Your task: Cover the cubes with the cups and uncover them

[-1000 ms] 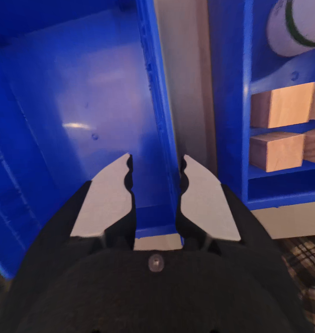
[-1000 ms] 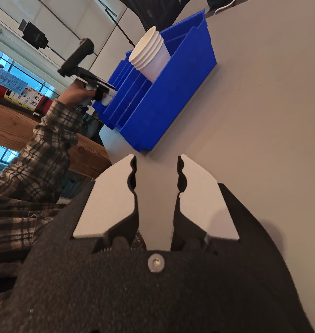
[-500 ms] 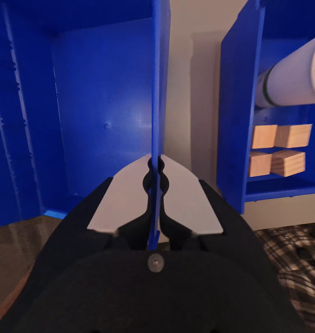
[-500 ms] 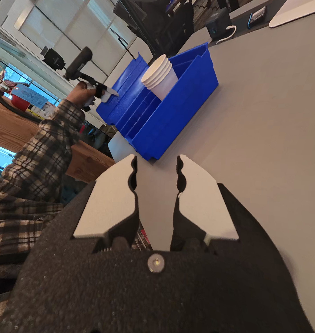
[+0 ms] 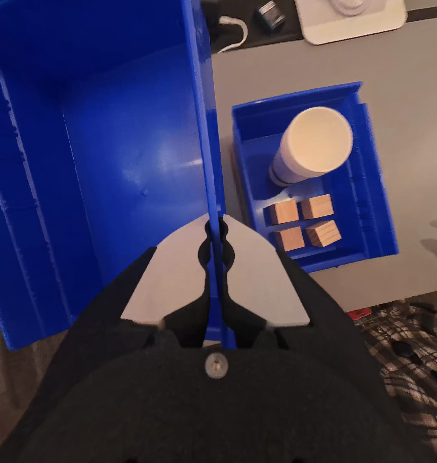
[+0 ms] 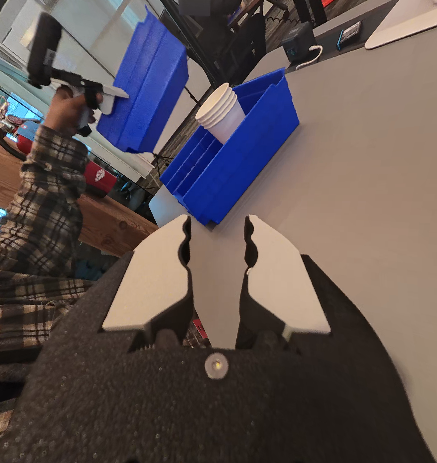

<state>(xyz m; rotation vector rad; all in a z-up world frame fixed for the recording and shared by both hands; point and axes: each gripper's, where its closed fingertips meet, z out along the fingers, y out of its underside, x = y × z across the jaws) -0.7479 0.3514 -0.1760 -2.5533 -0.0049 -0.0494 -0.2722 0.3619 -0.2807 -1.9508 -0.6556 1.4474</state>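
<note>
My left gripper (image 5: pixel 214 223) is pinched tight on the side wall of an empty blue bin (image 5: pixel 87 160) — held up in the air, clear of the grey table (image 5: pixel 400 100). My right gripper (image 6: pixel 217 221) hangs over the table with its jaws apart and nothing between them. A second blue bin (image 5: pixel 367 200) sits on the table near its front edge. Inside it, a stack of white paper cups (image 5: pixel 312 145) leans in the far half, and four wooden cubes (image 5: pixel 302 221) lie in a two-by-two block in the near half — uncovered, just beside the cups.
</note>
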